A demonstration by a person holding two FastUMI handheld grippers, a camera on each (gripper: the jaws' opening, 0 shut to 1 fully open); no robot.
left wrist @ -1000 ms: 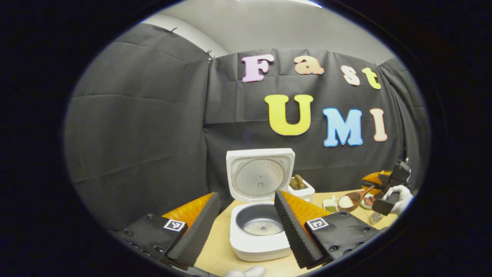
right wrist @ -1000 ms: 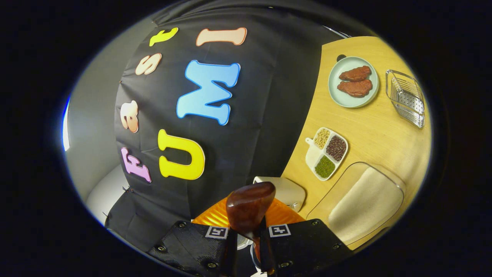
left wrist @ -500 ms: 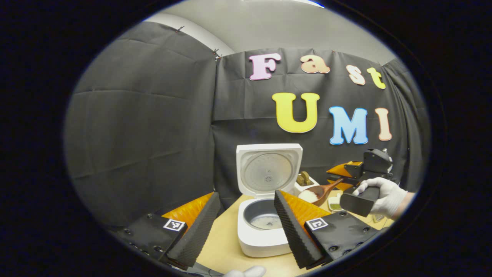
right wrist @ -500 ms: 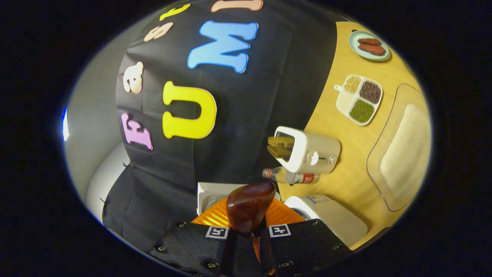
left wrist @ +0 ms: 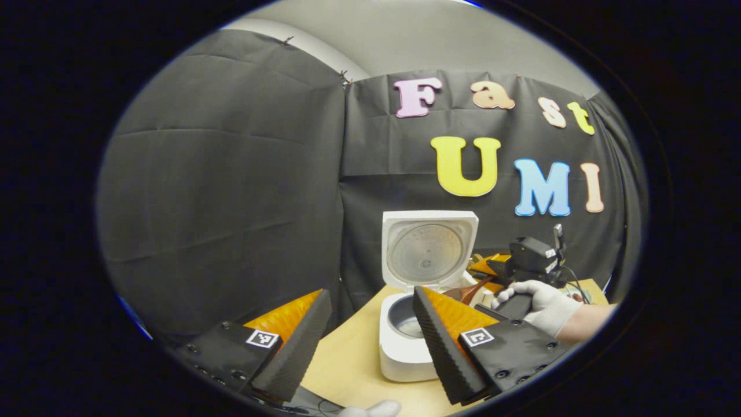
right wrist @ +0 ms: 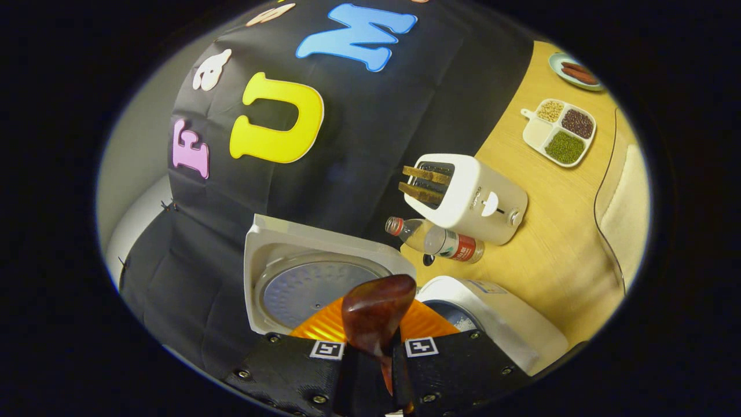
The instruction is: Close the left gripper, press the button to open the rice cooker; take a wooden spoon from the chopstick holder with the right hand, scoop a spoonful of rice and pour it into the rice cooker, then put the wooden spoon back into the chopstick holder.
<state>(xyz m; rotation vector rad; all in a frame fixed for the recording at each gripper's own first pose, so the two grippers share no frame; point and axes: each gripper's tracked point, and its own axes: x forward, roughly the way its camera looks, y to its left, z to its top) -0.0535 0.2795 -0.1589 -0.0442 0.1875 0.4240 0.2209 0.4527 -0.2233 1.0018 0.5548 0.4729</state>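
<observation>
One wooden spoon (right wrist: 375, 315) is pinched in the right tongs (right wrist: 370, 362) over one lid-up rice cooker (right wrist: 405, 289); left tongs (left wrist: 367, 336) spread.

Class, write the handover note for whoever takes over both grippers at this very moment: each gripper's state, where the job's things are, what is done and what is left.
Left gripper: jaws open, holding nothing, aimed at the rice cooker.
Right gripper: jaws shut on the wooden spoon, at the cooker's rim; a gloved hand holds it.
Cooker lid is up and there is some rice in the pot. Toaster and bottle lie behind.
Done: lid opened, spoon taken.
Left: tip the spoonful into the pot, return the spoon to the chopstick holder.
</observation>
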